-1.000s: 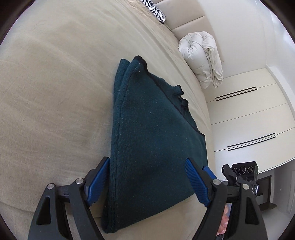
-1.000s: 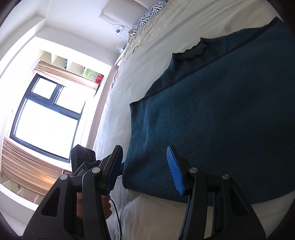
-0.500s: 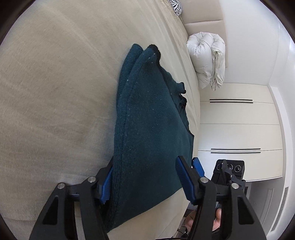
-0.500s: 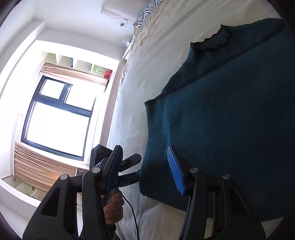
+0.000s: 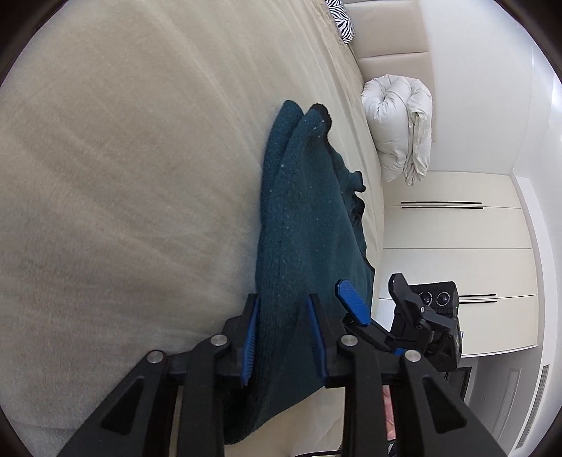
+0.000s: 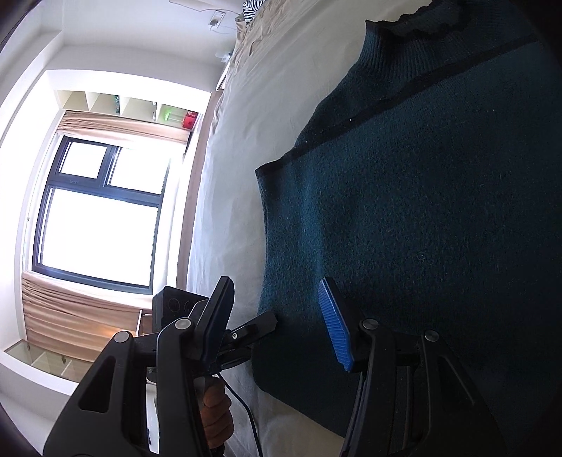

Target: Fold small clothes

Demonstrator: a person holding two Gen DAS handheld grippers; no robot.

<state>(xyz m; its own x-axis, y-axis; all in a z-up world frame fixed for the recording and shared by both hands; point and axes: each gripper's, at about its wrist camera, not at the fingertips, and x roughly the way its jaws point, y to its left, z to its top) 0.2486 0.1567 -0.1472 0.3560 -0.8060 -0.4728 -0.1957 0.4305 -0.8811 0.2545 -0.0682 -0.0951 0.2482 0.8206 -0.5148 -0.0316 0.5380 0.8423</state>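
Note:
A dark teal knit sweater (image 5: 302, 225) lies folded on a beige bed (image 5: 123, 158). My left gripper (image 5: 282, 337) has closed its blue pads on the sweater's near edge at its corner. In the right wrist view the sweater (image 6: 421, 197) fills the right side, its collar at the top. My right gripper (image 6: 277, 323) is open, one finger over the sweater's bottom corner and the other off its edge, above the bed. The right gripper also shows in the left wrist view (image 5: 379, 316), beside the left one.
A rolled white duvet (image 5: 400, 126) and a zebra-print pillow (image 5: 342, 21) lie at the far end of the bed. White wardrobe doors (image 5: 456, 228) stand beyond the bed. A bright window (image 6: 102, 211) with curtains is at the left of the right wrist view.
My left gripper has moved forward onto the sweater's edge and its fingers have closed in on the fabric. My right gripper has moved closer to the sweater's corner and stays open.

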